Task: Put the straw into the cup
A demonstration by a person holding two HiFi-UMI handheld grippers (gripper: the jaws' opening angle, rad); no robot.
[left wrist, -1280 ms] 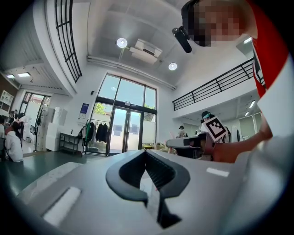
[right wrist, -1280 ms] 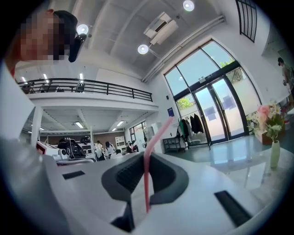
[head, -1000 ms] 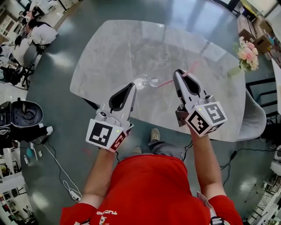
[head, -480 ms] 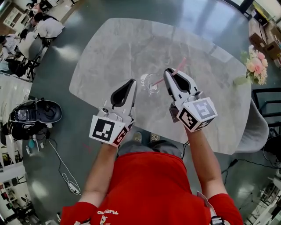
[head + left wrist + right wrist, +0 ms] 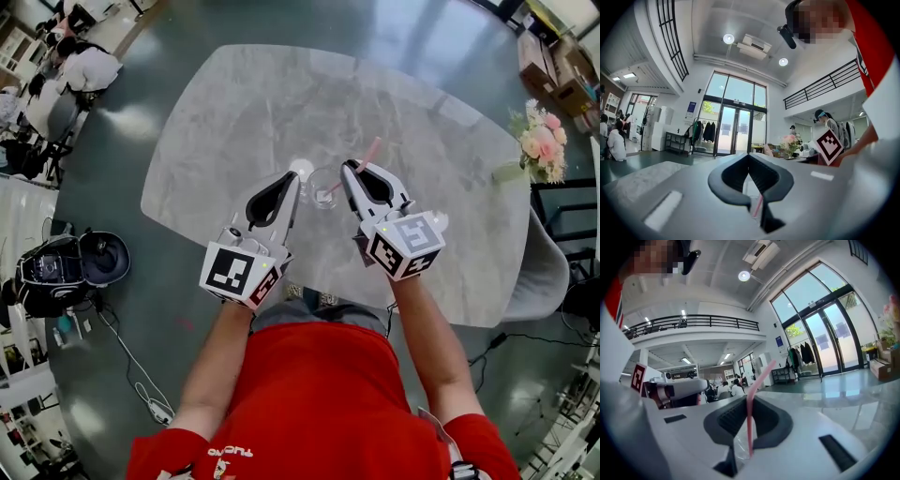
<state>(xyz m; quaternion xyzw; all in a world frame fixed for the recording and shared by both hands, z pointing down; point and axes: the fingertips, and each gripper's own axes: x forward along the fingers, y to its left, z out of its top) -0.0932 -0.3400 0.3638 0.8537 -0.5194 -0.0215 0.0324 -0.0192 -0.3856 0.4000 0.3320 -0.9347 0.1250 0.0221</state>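
Near the table's [image 5: 234, 103] near edge, the cup [image 5: 323, 187] stood between the left gripper [image 5: 293, 178] and the right gripper [image 5: 349, 172]; the straw [image 5: 370, 150] slanted from the right jaws toward the cup.

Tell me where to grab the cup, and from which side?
Probably its side wall, from the left. The cup looks upright and round, so level jaws could close across it. The left gripper is beside it there; the right gripper holds the straw on the other side, and the open top must stay free.
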